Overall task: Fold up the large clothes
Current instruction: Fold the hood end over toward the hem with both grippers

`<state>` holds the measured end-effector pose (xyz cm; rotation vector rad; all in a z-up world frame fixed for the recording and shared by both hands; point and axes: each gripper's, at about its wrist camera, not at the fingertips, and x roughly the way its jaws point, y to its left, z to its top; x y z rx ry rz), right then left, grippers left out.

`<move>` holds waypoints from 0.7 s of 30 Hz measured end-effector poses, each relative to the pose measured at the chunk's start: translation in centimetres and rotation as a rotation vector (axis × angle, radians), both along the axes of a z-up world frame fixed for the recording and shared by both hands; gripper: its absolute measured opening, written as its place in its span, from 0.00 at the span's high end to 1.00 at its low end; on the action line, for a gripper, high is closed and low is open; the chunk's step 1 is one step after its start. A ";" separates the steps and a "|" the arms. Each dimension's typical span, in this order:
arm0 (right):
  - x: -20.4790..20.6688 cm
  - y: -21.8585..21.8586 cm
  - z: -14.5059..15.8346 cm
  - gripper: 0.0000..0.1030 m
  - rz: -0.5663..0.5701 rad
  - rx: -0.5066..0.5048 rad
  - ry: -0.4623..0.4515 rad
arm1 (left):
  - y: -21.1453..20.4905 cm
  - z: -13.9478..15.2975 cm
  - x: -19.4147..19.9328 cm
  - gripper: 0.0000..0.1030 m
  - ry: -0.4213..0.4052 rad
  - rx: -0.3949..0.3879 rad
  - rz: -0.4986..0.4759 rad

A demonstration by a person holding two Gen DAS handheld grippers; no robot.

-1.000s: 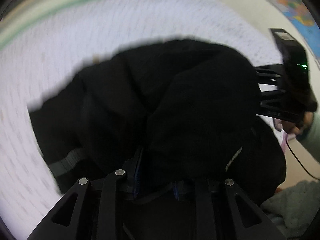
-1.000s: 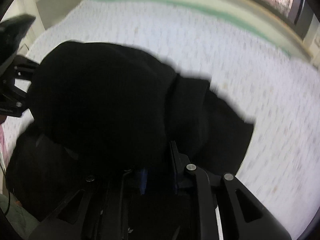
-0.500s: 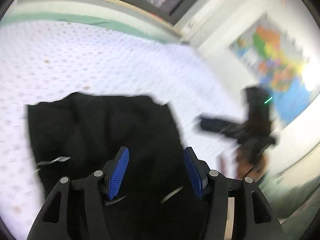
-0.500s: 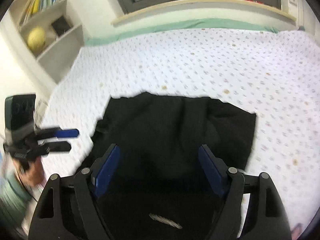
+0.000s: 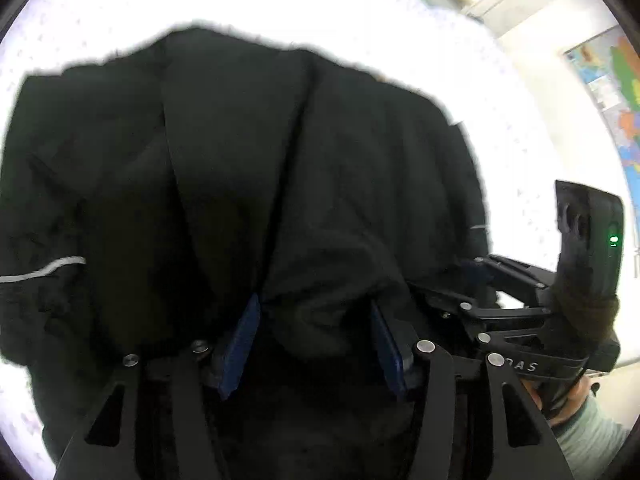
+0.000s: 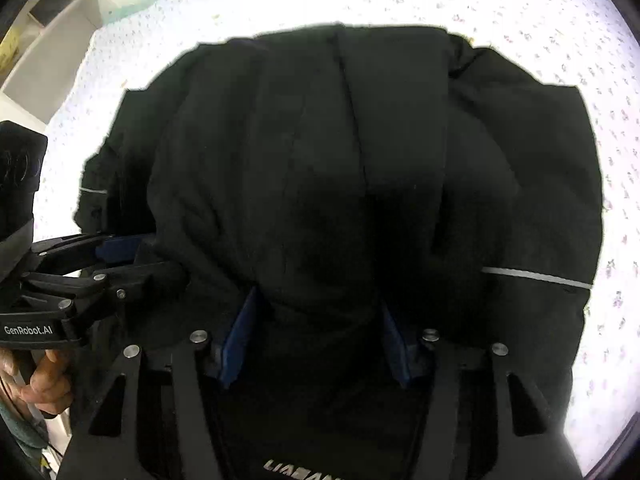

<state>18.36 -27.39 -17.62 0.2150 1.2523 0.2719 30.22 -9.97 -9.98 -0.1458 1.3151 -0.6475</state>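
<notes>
A large black jacket (image 5: 240, 168) lies bunched on a white dotted bed sheet (image 5: 280, 4); it fills the right wrist view too (image 6: 360, 152). My left gripper (image 5: 316, 320) is open, its blue pads (image 5: 240, 336) pushed into a fold of the jacket's near edge, with cloth between them. My right gripper (image 6: 316, 320) is open the same way, blue pads (image 6: 394, 344) either side of a fold. Each gripper shows in the other's view: the right one (image 5: 520, 300) at right, the left one (image 6: 80, 268) at left, both against the jacket's near edge.
The bed sheet (image 6: 560, 20) surrounds the jacket. A shelf unit (image 6: 48, 40) stands at the bed's far left. A coloured map (image 5: 612, 80) hangs on the wall at right. Grey reflective stripes (image 6: 536, 276) mark the jacket's sleeves.
A second ago both grippers were shut on the lifted jacket. They let go, pulled back open above the flat jacket, and now have come down into its near edge, still open.
</notes>
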 end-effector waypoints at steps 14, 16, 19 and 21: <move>-1.5 3.5 -3.1 0.45 0.078 -0.056 0.026 | 0.6 -2.5 -2.4 0.47 0.039 0.112 0.026; -1.6 3.5 -2.0 0.45 0.077 -0.046 0.021 | 0.7 -1.1 -3.0 0.47 0.006 0.110 0.002; -3.2 2.6 0.5 0.44 0.093 0.004 -0.009 | 3.6 2.0 -5.4 0.47 -0.018 0.025 0.016; -4.8 1.7 2.0 0.44 0.106 0.016 -0.042 | 6.3 4.0 -7.0 0.47 -0.048 -0.003 0.027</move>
